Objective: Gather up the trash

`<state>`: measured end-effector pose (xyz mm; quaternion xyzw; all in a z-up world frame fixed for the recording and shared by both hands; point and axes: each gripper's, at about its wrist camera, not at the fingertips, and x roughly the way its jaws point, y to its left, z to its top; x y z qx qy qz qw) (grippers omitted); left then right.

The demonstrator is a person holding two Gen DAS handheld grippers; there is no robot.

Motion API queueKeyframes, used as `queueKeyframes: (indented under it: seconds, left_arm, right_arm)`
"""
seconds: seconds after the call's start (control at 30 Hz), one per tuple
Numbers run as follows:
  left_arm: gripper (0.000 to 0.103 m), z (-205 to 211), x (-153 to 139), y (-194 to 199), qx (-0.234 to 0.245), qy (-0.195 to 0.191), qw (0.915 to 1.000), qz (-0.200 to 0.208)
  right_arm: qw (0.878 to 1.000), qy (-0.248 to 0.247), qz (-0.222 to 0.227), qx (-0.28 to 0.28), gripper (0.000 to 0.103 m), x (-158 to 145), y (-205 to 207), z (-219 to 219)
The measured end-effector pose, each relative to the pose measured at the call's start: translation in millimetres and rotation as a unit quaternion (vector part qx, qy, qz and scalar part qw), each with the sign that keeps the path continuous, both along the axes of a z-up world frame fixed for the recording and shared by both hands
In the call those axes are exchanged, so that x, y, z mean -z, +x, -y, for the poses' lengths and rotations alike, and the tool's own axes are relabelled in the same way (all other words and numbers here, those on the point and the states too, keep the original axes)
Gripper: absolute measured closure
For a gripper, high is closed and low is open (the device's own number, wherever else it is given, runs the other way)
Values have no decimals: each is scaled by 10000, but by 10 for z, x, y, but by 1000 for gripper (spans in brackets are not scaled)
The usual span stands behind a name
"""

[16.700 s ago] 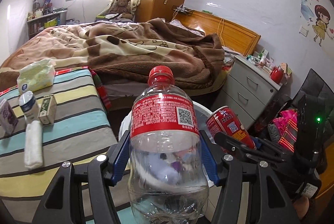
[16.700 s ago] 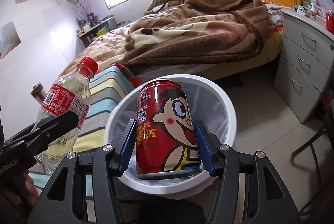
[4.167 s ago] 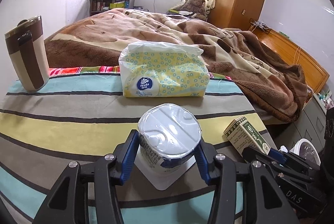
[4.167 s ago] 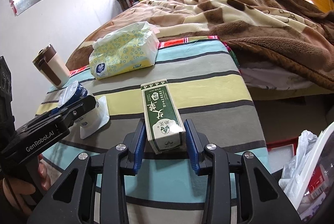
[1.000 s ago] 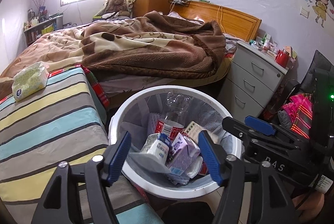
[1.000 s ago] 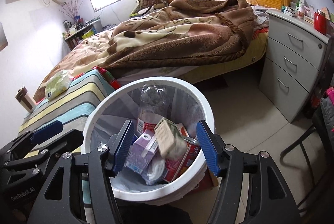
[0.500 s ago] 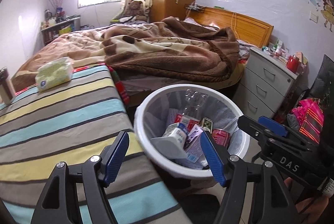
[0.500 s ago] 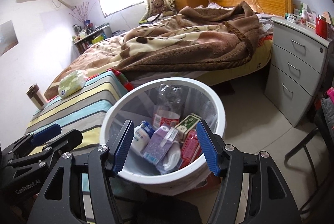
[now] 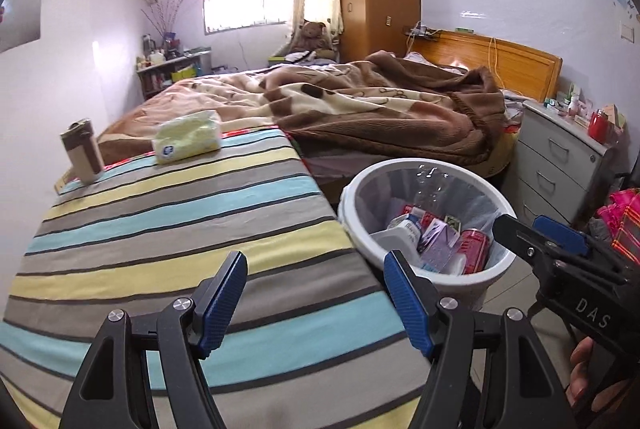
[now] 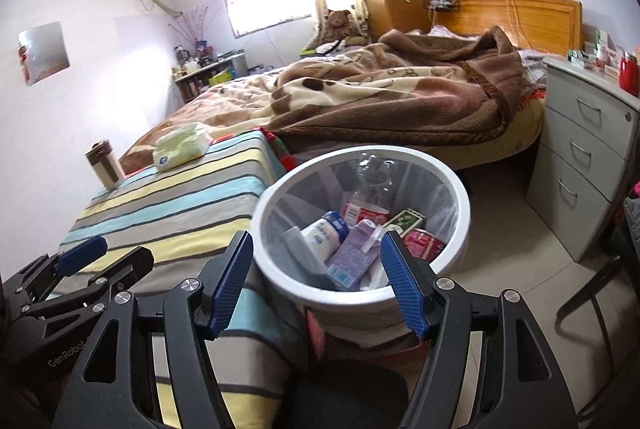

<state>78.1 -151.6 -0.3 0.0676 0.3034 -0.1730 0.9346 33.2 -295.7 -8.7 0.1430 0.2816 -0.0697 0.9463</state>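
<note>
Both the "GenRobot"-marked left gripper (image 9: 316, 299) and the "DAS"-marked right gripper (image 10: 316, 279) gape empty near the white bin (image 10: 460, 185) holding a red-labelled bottle (image 10: 370, 195).

Both wrist views look forward and down, sharing the trash bin (image 9: 424, 165) (image 10: 460, 189) and striped table (image 9: 160, 229) (image 10: 172, 205).

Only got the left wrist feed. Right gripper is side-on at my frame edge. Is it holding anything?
Observer: No. The right gripper is open and empty, poised over the near rim of the round white plastic trash bin.
Operator: How does the bottle in the bin sit?
Observer: The clear plastic bottle with the red label stands neck up against the bin's far wall.
Operator: Floor right of the bin?
Observer: Thin dark metal legs, likely a chair's, on the tiles.
</note>
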Motion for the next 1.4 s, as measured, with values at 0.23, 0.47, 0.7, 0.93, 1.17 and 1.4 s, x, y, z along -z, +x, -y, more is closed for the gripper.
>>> queueKeyframes:
  seconds: [0.23, 0.47, 0.7, 0.93, 1.17, 1.4]
  left_arm:
    - [33, -169, -10, -151, -125, -81, 9998, 142]
    - [33, -260, 23, -308, -211, -152, 9995, 194]
    - [33, -336, 67, -327, -280, -246, 9992, 109]
    - [33, -342, 69, -334, -283, -246, 9992, 116]
    - [33, -339, 72, -355, -302, -266, 9991, 114]
    - [33, -340, 65, -364, -302, -262, 9991, 128]
  right_arm:
    - [9997, -122, 205, 0, 35, -15, -168, -116]
    - [9991, -300, 291, 1, 35, -14, -239, -189]
    - [9990, -256, 353, 27, 35, -27, -267, -215]
    - [9988, -305, 374, -63, 35, -37, -272, -286]
    - [9989, -285, 376, -56, 35, -45, -282, -285]
    - [9989, -278, 378, -49, 35, -46, -282, -285]
